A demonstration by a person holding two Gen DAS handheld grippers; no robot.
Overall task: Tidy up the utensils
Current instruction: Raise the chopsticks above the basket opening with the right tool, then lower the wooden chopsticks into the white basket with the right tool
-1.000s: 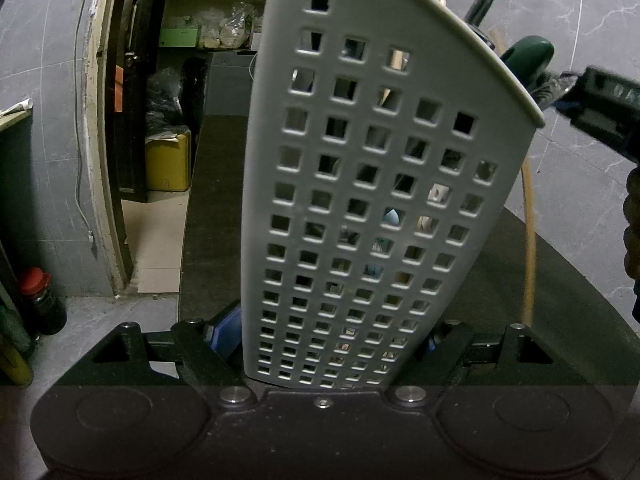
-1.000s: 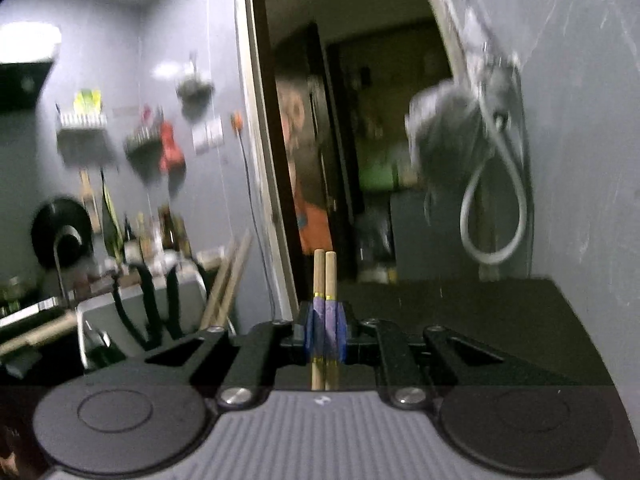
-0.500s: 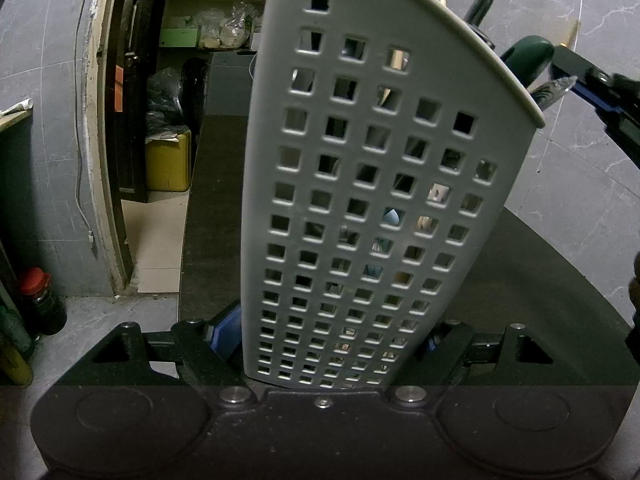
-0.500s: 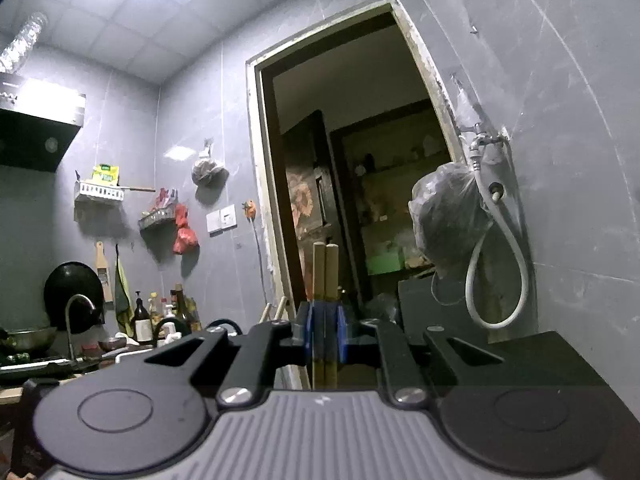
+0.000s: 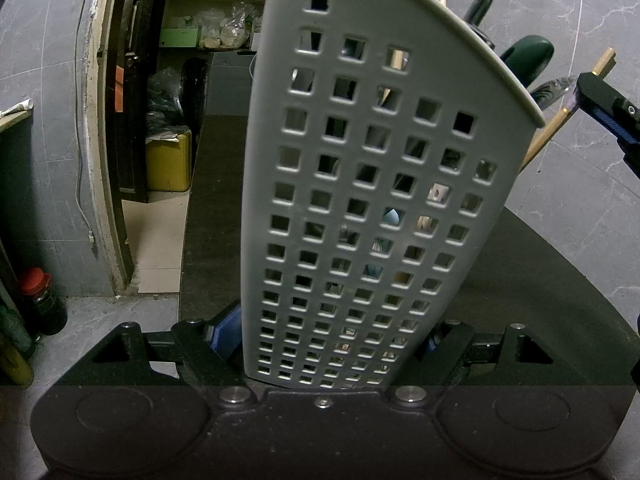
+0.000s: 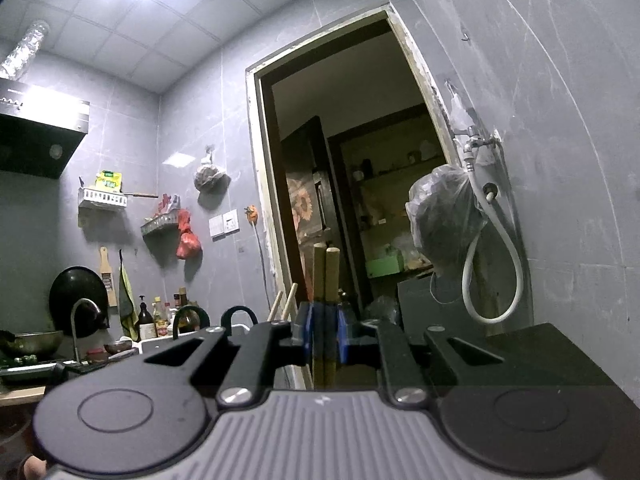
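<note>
Sitting partway through, by the look of it: several handles already standing inside the perforated grey utensil holder [image 5: 376, 184], among them a dark metal handle [image 5: 480, 4] and a dark green handle [image 5: 528, 56] poking above the holder's rim on its right side, with one pair of wooden chopsticks [image 6: 326, 280] not yet dropped in. Starting at the holder's left: pressing against its lower wall with a blue pad [image 5: 226, 334] of the left gripper [image 5: 324, 340], jaws spread only as wide as the holder's body and clamping it from both sides, bracing it upright on the dark countertop [image 5: 532, 280]. Moving across the holder's face: glimpsing pale and bluish shapes through the square holes, too small to name. Arriving at the holder's right rim: hovering just beside and slightly above it with the right gripper [image 5: 600, 104], seen from the left wrist view as a black finger with a blue pad, chopsticks slanting down past the rim's outer edge, lower ends hidden behind the holder wall, so whether already inside it is hard to tell. From the right wrist view: pinching both chopsticks side by side between pads of the right gripper, jaws pressed nearly together, sticks standing upright. Remaining, judging from this: lowering the pair fully into the holder and letting go.
</note>
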